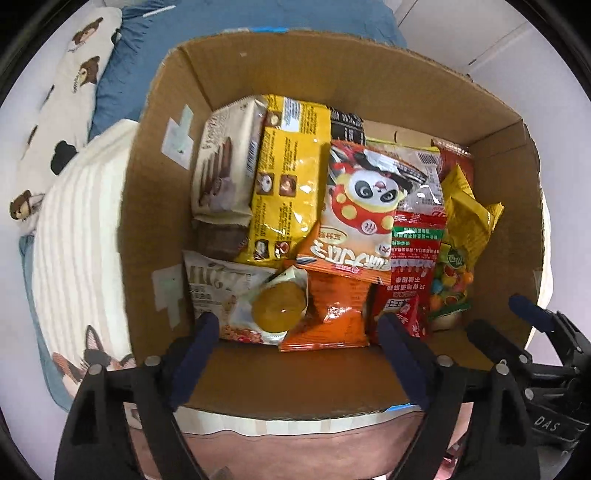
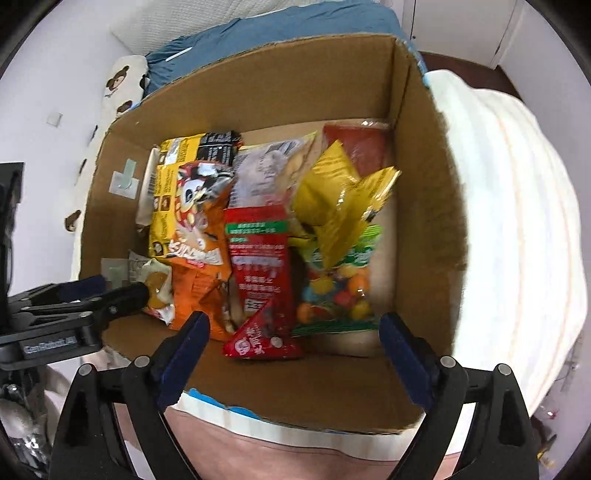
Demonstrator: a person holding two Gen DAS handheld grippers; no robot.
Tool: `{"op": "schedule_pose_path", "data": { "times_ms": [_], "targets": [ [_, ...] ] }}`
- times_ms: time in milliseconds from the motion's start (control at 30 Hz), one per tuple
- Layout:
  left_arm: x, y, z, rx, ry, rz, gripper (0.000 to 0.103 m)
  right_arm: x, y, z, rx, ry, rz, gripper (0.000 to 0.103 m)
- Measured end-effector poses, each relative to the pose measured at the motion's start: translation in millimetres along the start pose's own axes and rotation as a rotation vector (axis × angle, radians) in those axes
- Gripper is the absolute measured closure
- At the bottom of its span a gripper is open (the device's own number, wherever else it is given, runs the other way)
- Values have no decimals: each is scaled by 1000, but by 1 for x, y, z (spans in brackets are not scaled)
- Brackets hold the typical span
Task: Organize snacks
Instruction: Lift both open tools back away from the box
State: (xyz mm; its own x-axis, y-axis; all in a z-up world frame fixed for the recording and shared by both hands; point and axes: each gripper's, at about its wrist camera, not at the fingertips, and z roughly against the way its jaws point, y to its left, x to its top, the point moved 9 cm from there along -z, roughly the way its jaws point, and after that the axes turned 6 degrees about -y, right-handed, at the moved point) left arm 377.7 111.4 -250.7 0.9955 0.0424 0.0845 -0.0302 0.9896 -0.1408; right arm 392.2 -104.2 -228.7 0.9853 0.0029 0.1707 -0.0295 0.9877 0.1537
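Observation:
An open cardboard box (image 1: 332, 74) holds several snack packets. Among them are a panda packet (image 1: 362, 206), a yellow packet (image 1: 288, 177), an orange packet (image 1: 332, 314), a wrapped round yellow pastry (image 1: 279, 308), a red packet (image 1: 413, 258) and a bag of coloured candy (image 1: 450, 280). My left gripper (image 1: 299, 328) hangs open over the box's near side, above the pastry and the orange packet, gripping nothing. My right gripper (image 2: 295, 325) is open too, above a red triangular packet (image 2: 262, 332) and the candy bag (image 2: 332, 291). The two grippers are side by side.
The box (image 2: 295, 85) rests on a bed. A white striped blanket (image 1: 74, 240), a bear-print pillow (image 1: 74, 85) and blue bedding (image 1: 258, 14) surround it. White bedding (image 2: 517, 221) bulges on the right. White cabinet doors (image 1: 480, 33) stand beyond.

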Motion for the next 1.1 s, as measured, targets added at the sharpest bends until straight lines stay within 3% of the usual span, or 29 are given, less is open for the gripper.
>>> {"op": "schedule_pose_path", "data": {
  "times_ms": [167, 500, 833, 1100],
  "targets": [
    [2, 1, 9, 20, -25, -4, 12, -1, -8, 5, -68, -5, 10, 6],
    [-11, -2, 28, 27, -110, 10, 12, -9, -7, 29, -69, -73, 13, 5],
    [-40, -6, 82, 90, -346, -5, 12, -34, -1, 79, -98, -244, 52, 5],
    [-80, -14, 139, 89, -504, -3, 12, -70, 13, 140, -80, -379, 74, 5]
  ]
}}
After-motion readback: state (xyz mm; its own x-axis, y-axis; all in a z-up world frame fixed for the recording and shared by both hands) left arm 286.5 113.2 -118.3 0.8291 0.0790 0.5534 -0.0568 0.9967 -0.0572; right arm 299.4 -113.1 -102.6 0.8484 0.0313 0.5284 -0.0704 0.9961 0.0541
